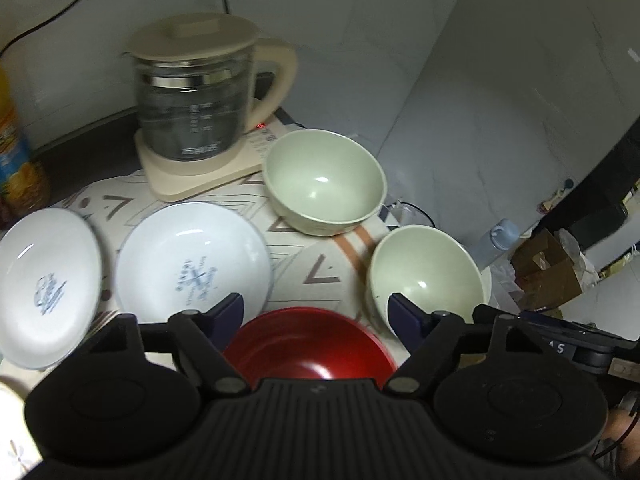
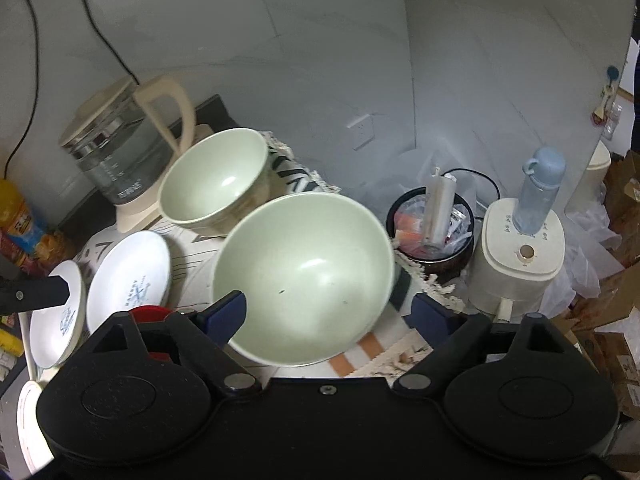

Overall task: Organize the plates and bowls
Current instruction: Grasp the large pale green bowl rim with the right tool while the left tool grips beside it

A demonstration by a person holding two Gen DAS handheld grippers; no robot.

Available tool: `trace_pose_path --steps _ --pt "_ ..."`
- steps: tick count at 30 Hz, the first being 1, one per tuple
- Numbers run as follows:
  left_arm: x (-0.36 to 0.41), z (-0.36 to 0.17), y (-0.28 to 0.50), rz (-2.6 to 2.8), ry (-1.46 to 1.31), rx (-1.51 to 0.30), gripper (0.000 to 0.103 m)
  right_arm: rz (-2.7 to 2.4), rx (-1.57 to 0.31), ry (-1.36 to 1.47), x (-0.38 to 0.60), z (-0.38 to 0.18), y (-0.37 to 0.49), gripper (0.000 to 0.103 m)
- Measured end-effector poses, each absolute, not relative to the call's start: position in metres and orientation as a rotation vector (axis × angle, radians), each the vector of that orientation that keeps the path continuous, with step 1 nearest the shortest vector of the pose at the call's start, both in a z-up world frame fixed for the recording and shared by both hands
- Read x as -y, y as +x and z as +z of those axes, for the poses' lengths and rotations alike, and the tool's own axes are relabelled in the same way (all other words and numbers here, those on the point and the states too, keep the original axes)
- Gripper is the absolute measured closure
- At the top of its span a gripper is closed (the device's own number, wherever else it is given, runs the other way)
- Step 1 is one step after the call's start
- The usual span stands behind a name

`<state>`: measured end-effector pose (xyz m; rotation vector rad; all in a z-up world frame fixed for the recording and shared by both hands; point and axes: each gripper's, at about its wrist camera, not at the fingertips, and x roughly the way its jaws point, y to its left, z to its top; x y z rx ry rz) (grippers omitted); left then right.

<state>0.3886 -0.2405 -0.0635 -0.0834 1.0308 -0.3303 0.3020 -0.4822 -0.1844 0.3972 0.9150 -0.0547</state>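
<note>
Starting from the dishes, we find two pale green bowls on the patterned cloth (image 1: 320,256): the far green bowl (image 1: 325,181) sits just beside the kettle base (image 1: 192,178), and the near green bowl (image 1: 429,270) sits close to the right edge of the cloth. We note a red bowl (image 1: 310,346) directly below the left gripper (image 1: 316,312), between its fingers in the left wrist view. Two white plates with blue motifs lie to the left: the inner white plate (image 1: 192,260) beside the red bowl, and the outer white plate (image 1: 46,284) just beside it at the cloth's left side.

We see the left gripper with its fingers spread wide, holding nothing. We see the right gripper (image 2: 332,312) likewise spread wide, with the near green bowl (image 2: 304,276) between the blue fingertips (image 2: 228,312); the left fingertip overlaps the bowl's rim in the right wrist view, but we cannot tell whether it touches. The bowl appears tilted in that view.

Farther out, a glass kettle (image 1: 196,92) with a cream lid and handle stands on its base at the back. On the floor to the right, we observe a dark bin (image 2: 434,236) filled with wrappers, a cream appliance (image 2: 520,256) carrying a blue bottle (image 2: 538,192), and cardboard boxes (image 2: 616,320) at the far right.
</note>
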Motion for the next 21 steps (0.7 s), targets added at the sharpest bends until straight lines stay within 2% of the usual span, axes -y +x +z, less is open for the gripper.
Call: trace_pose_path --steps 3,7,10,12,15,17,21 --pt "0.256 -0.069 0.396 -0.352 -0.072 -1.04 0.032 -0.064 -0.932 0.422 0.492 -0.193 0.305 0.021" --pt "0.278 -0.078 0.408 -0.384 -0.064 -1.06 0.038 -0.057 -0.955 0.457 0.501 -0.205 0.308 0.033" --pt "0.292 -0.089 0.418 -0.392 -0.065 -1.091 0.049 -0.045 -0.976 0.476 0.505 -0.212 0.313 0.044" --pt "0.298 -0.097 0.424 -0.398 -0.076 -1.11 0.056 -0.038 -0.982 0.478 0.506 -0.215 0.315 0.046" --pt "0.307 -0.106 0.431 -0.397 -0.085 -1.132 0.062 -0.027 -0.991 0.472 0.507 -0.219 0.319 0.053" --pt "0.312 -0.112 0.436 -0.399 -0.091 -1.144 0.066 -0.025 -0.999 0.474 0.509 -0.222 0.322 0.062" --pt "0.321 -0.126 0.444 -0.387 -0.097 -1.183 0.073 -0.012 -1.015 0.475 0.513 -0.227 0.327 0.066"
